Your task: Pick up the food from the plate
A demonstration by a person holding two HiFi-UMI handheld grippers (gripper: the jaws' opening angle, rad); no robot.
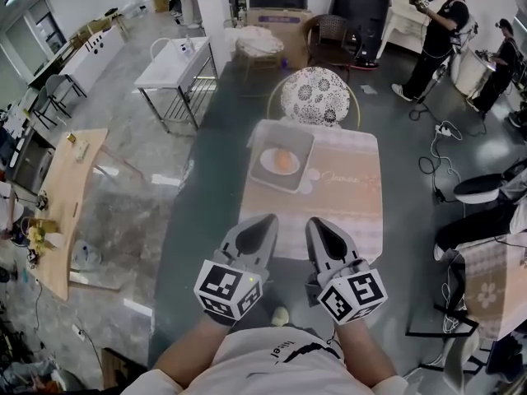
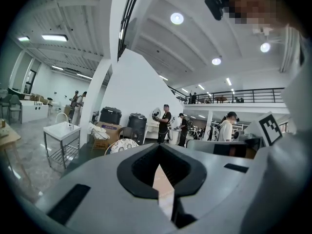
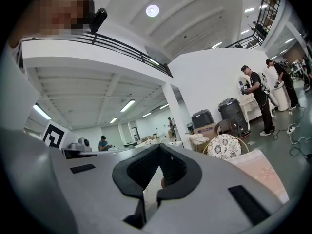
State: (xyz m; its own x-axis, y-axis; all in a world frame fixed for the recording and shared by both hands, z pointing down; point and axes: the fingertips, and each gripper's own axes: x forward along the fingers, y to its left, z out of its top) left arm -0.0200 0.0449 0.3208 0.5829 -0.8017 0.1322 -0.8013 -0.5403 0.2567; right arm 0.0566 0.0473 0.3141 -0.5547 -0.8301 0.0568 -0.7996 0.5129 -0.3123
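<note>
An orange piece of food (image 1: 284, 161) lies on a white plate (image 1: 268, 165), which sits in a grey tray (image 1: 303, 141) at the far left of a small table (image 1: 354, 212) with a pale patterned cloth. My left gripper (image 1: 265, 220) and right gripper (image 1: 318, 221) hover side by side over the table's near edge, pointing at the tray and well short of it. Both are shut with nothing between the jaws. In the left gripper view the left gripper (image 2: 160, 149) shows closed tips; the right gripper (image 3: 158, 148) looks the same in its own view. The food is hidden in both gripper views.
A round-backed chair with a flowered cushion (image 1: 314, 95) stands at the table's far side. A white metal table (image 1: 175, 64) and a wooden table (image 1: 70, 196) stand to the left. People (image 1: 436, 31) work at the back right, and cables (image 1: 436, 159) lie on the floor.
</note>
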